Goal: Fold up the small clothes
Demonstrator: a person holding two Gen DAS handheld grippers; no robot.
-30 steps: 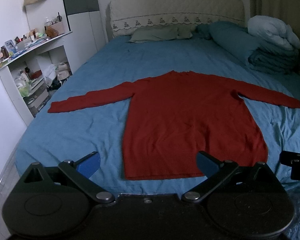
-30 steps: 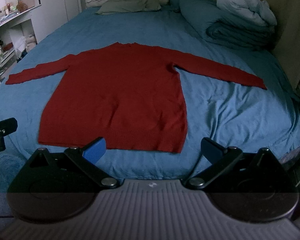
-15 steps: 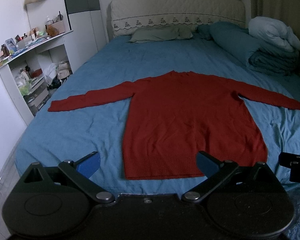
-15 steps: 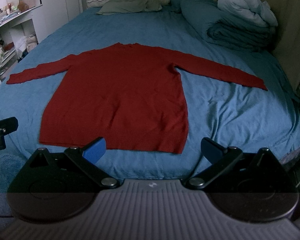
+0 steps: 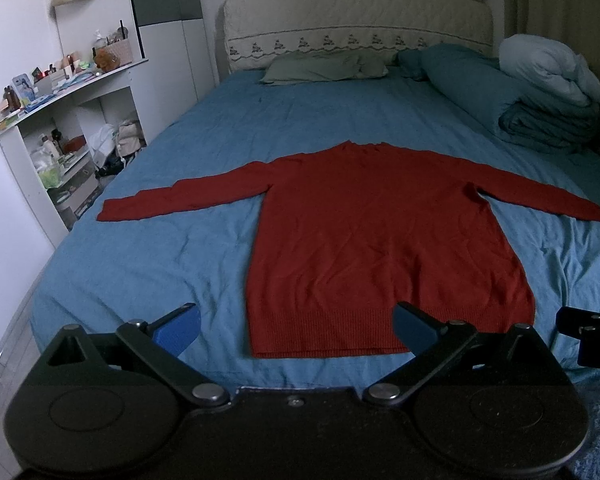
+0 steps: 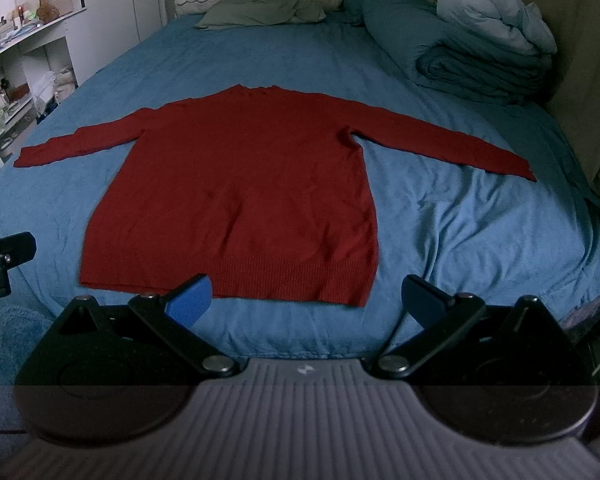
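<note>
The red sweater (image 5: pixel 384 248) was spread flat on the bed (image 5: pixel 160 256), collar at twelve o'clock, hem nearest; both the left gripper (image 5: pixel 296 326) and the right gripper (image 6: pixel 306 296) were held wide open and empty, the sleeves reaching toward nine and three o'clock.

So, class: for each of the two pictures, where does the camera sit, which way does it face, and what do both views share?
Left wrist: on the left gripper at the bed's foot, facing the headboard; its open fingers show.
Right wrist: on the right gripper, facing likewise; its open fingers show.
Shared: the red sweater spread flat on the blue bedsheet.
</note>
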